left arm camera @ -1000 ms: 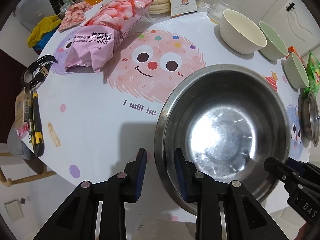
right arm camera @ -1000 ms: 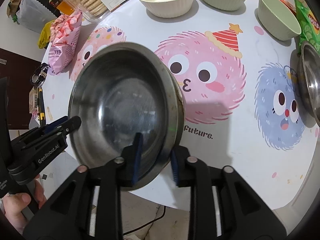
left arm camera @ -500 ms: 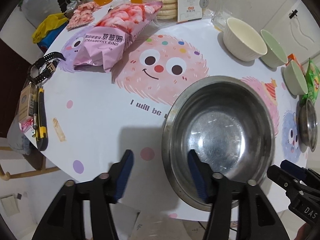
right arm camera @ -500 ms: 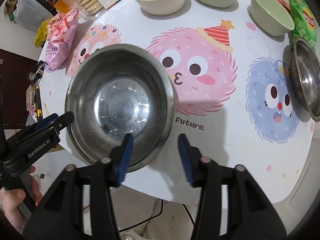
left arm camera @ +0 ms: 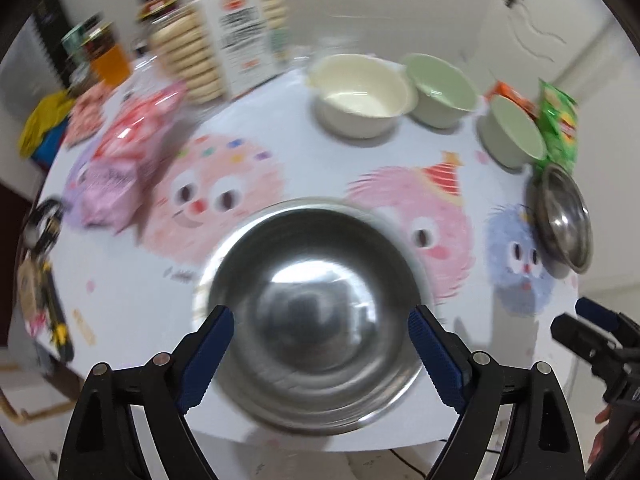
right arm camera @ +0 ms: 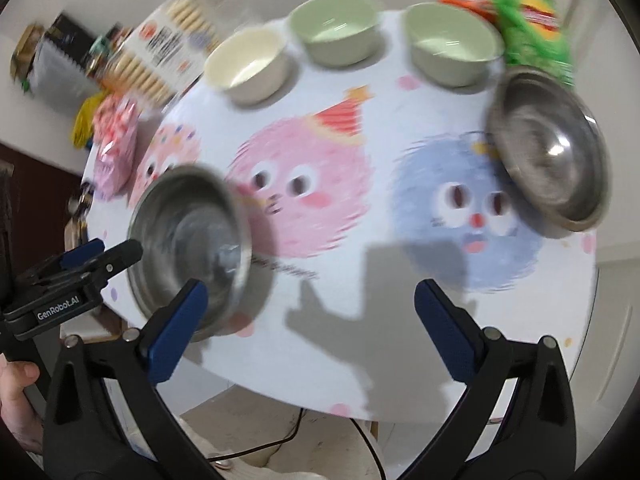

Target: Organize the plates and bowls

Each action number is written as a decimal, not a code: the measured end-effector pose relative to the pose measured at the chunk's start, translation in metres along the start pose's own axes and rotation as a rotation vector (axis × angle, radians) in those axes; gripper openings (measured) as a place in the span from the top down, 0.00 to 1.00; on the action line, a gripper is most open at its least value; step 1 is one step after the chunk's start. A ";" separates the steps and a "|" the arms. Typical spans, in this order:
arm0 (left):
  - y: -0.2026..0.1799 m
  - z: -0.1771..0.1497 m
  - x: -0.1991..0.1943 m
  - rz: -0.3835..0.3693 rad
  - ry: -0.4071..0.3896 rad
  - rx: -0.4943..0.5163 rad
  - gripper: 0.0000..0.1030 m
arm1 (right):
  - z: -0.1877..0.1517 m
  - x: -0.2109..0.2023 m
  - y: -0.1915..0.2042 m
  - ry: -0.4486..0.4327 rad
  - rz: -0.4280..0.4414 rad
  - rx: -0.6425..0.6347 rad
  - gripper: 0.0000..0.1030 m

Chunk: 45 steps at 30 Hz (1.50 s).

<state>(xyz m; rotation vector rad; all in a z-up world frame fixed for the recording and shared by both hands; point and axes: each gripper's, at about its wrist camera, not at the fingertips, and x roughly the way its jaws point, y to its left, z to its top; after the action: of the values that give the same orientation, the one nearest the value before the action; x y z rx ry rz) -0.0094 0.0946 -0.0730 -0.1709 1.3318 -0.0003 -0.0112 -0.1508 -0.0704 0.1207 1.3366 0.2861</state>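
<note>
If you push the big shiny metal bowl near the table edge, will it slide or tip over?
The big metal bowl probably slides easily: its polished steel looks slick on the smooth printed tablecloth. It seems thin-walled, so likely light and stiff. Its low, wide shape should resist tipping, but it sits near the table's front edge, so a push could send it off.

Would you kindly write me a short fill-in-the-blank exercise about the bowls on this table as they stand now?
1. The number of green bowls on the table is ____.
2. The large steel bowl near the table's front edge is held by ____ gripper.
3. Beside the cream bowl stands a clear pack of ____.
4. The smaller steel bowl sits next to a snack bag coloured ____.

Missing words: two; neither; biscuits; green
</note>
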 end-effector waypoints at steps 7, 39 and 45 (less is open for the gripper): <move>-0.105 0.033 0.009 -0.047 -0.003 0.192 0.12 | 0.007 -0.028 -0.097 -0.067 -0.043 0.160 0.00; -0.267 0.102 0.143 -0.109 0.165 0.066 0.53 | 0.048 0.017 -0.299 -0.036 -0.132 0.485 0.16; -0.281 0.101 0.141 -0.164 0.157 0.104 0.80 | 0.042 0.023 -0.306 -0.033 -0.050 0.521 0.59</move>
<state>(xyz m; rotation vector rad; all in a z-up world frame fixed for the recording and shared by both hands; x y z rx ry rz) 0.1491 -0.1847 -0.1515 -0.1945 1.4675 -0.2254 0.0756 -0.4345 -0.1584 0.5255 1.3541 -0.1124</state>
